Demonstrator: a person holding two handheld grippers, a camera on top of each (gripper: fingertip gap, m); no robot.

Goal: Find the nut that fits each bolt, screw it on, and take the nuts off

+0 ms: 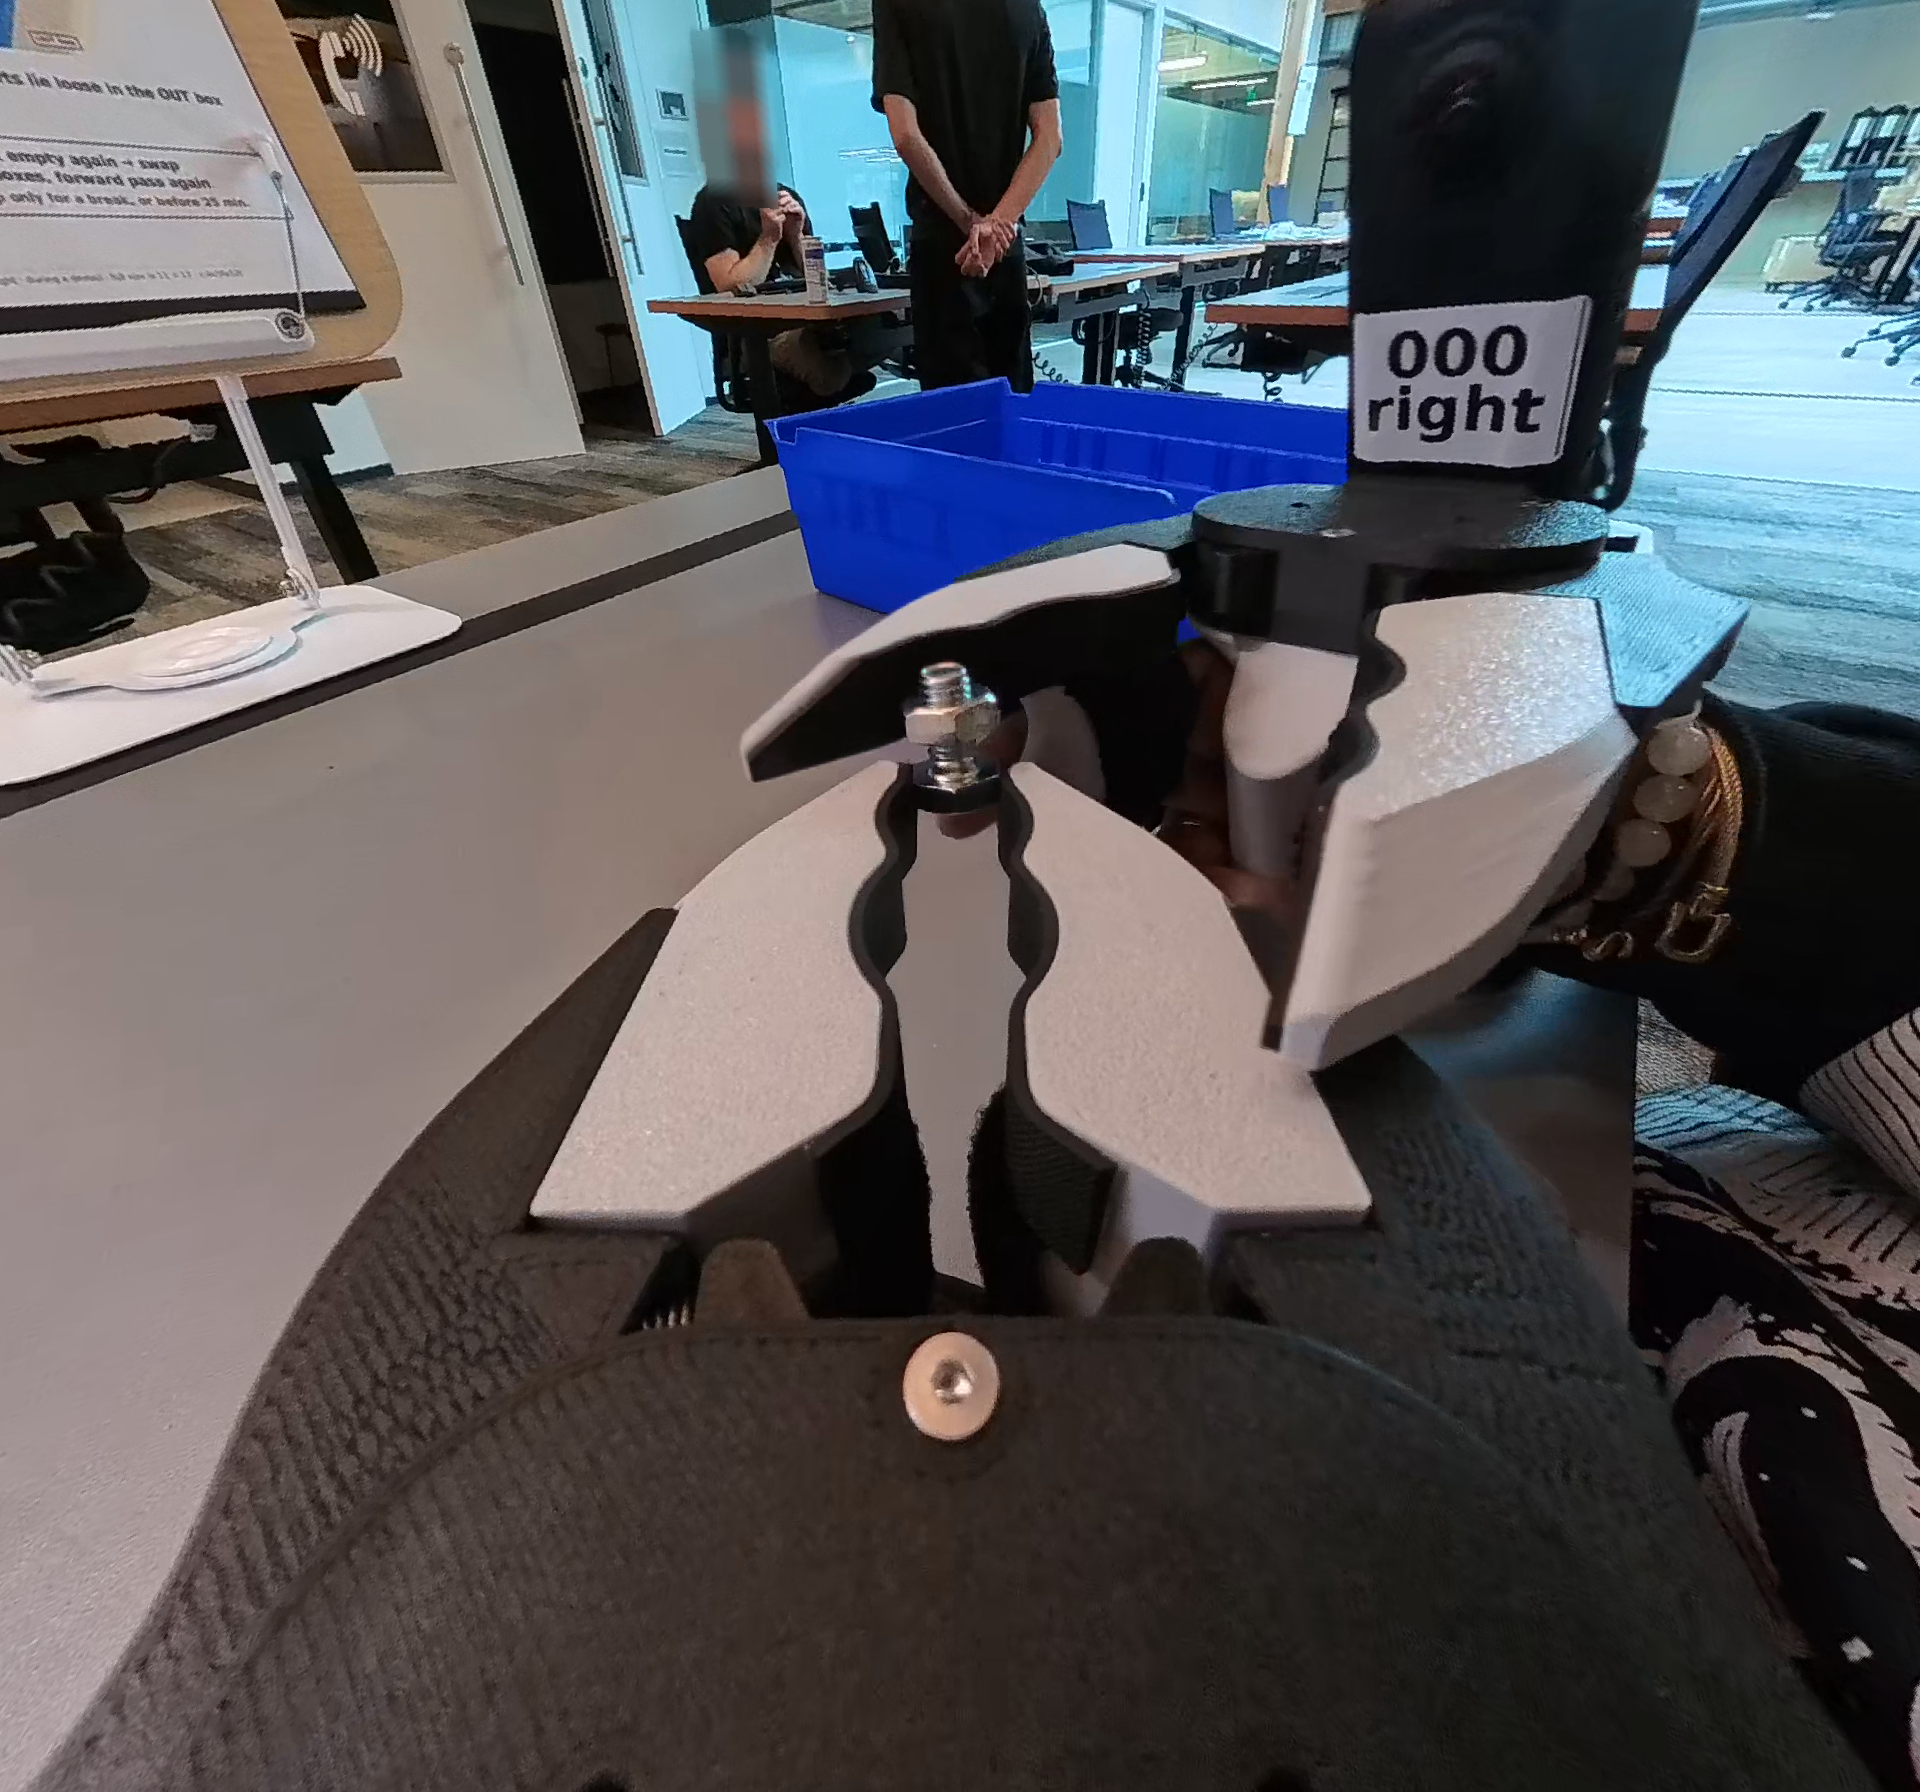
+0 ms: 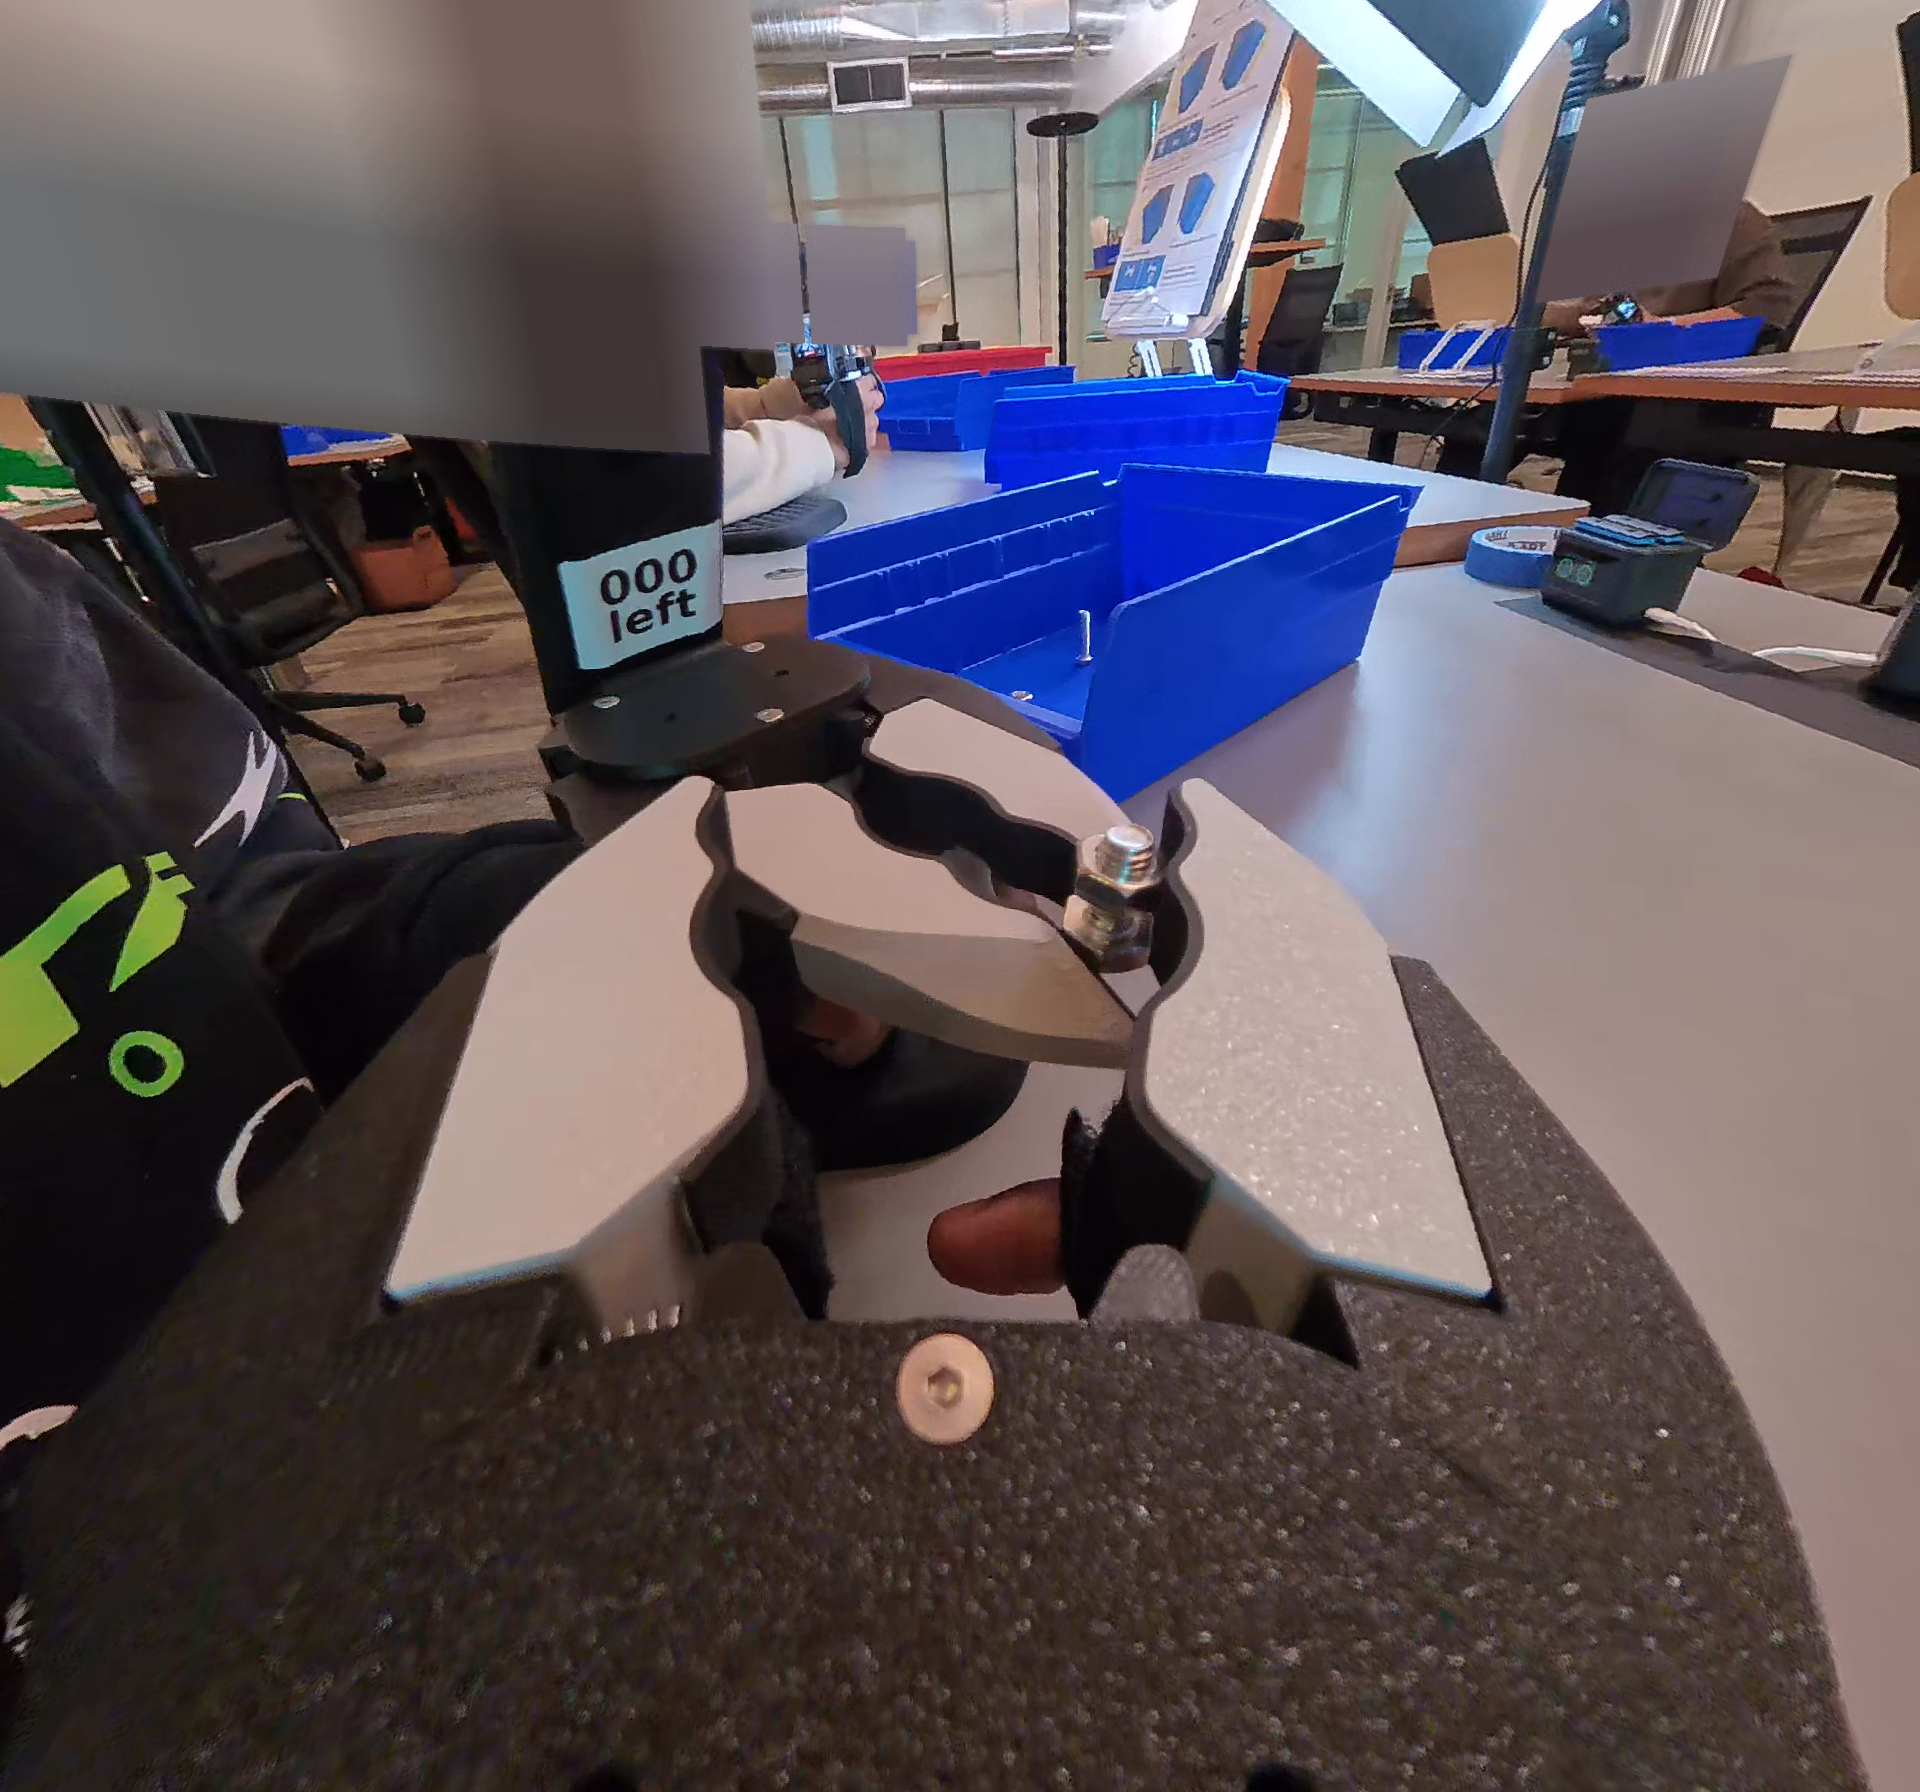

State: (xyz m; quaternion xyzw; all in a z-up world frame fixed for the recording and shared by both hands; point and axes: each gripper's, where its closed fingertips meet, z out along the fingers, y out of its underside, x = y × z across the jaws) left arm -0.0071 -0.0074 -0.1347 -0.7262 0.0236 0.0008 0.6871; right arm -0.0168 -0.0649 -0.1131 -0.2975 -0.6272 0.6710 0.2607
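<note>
The left gripper [image 1: 951, 792] clamps a bolt [image 1: 948, 786] by its head, nut [image 1: 948, 719] on its thread. The right gripper [image 2: 940, 895] straddles them, wide open; a blue bin [image 2: 1226, 641] stands just beyond.

Bright, even daylight – fisheye bending at edges – slight motion blur.

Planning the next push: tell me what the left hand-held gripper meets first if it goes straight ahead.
Probably the right hand-held gripper's grey finger, close behind the silver bolt the left hand-held gripper holds; depth unclear.
</note>
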